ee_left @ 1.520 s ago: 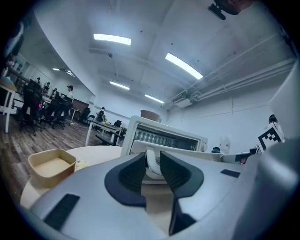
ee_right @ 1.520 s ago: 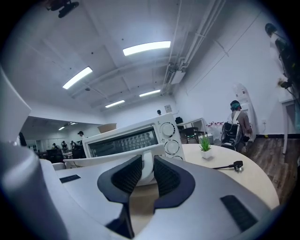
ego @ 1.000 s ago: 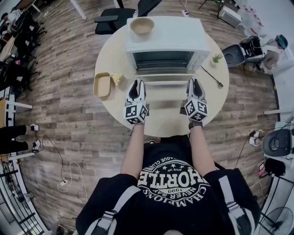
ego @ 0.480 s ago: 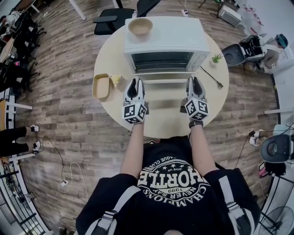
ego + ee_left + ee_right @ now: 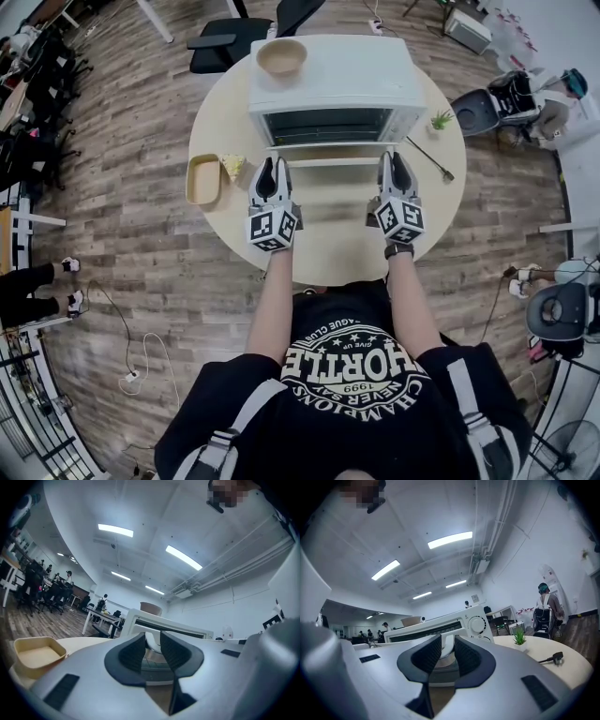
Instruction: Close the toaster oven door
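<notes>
The white toaster oven (image 5: 333,80) stands at the back of the round table (image 5: 328,248). Its door (image 5: 330,156) is partly open and tilts out toward me. My left gripper (image 5: 270,165) is at the door's left front edge and my right gripper (image 5: 394,157) at its right front edge. In the left gripper view, my left gripper (image 5: 152,645) has its jaws apart, with the oven (image 5: 136,620) just beyond them. In the right gripper view, my right gripper (image 5: 447,651) also shows a gap, and the oven's knob (image 5: 476,624) is to the right. Neither gripper clamps anything.
A tan bowl (image 5: 281,56) sits on top of the oven. A yellow tray (image 5: 203,178) and a food piece (image 5: 232,166) lie on the table's left. A small plant (image 5: 442,119) and a long utensil (image 5: 431,157) are on the right. Chairs stand behind the table.
Both grippers have moved forward toward the oven, and the door's front edge has come up and back with them.
</notes>
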Action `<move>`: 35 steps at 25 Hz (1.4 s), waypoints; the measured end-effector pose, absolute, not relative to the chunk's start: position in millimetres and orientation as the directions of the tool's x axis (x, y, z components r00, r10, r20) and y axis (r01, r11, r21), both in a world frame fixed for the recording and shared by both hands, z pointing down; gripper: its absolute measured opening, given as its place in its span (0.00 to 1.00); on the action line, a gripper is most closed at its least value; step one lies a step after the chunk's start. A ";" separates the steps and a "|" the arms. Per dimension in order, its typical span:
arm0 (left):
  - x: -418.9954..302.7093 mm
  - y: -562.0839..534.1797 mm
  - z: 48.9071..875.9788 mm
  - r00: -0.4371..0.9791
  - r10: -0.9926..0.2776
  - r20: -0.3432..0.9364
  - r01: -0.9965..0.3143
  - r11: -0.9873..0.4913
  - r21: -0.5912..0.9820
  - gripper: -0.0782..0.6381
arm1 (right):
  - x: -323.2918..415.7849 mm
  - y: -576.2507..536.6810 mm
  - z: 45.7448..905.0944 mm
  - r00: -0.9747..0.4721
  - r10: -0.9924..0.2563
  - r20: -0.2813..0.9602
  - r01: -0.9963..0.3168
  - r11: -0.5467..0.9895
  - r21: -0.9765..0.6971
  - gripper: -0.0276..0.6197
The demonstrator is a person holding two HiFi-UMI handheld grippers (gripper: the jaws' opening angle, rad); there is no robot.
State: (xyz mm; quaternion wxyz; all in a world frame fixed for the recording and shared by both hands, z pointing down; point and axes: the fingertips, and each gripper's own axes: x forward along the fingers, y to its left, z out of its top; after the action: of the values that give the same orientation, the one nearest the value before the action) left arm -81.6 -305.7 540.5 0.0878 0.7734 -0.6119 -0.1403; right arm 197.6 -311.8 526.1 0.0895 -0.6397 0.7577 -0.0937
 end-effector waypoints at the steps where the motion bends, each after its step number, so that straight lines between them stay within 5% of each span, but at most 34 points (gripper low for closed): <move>1: -82.0 -306.3 539.8 0.210 -0.971 -0.112 -0.922 -0.235 0.309 0.27 | 197.4 -312.5 525.3 -0.167 -0.986 -0.017 -0.953 0.166 -0.255 0.19; 35: -84.9 -330.3 526.8 0.201 -0.967 -0.156 -0.917 -0.242 0.318 0.27 | 194.7 -337.6 512.4 -0.193 -0.980 -0.048 -0.946 0.198 -0.254 0.19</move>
State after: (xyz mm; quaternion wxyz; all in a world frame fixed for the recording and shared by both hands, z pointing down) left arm -84.9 -330.3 526.8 0.0772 0.7711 -0.6108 -0.1625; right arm 194.7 -337.6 512.4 0.1000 -0.6275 0.7676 -0.0840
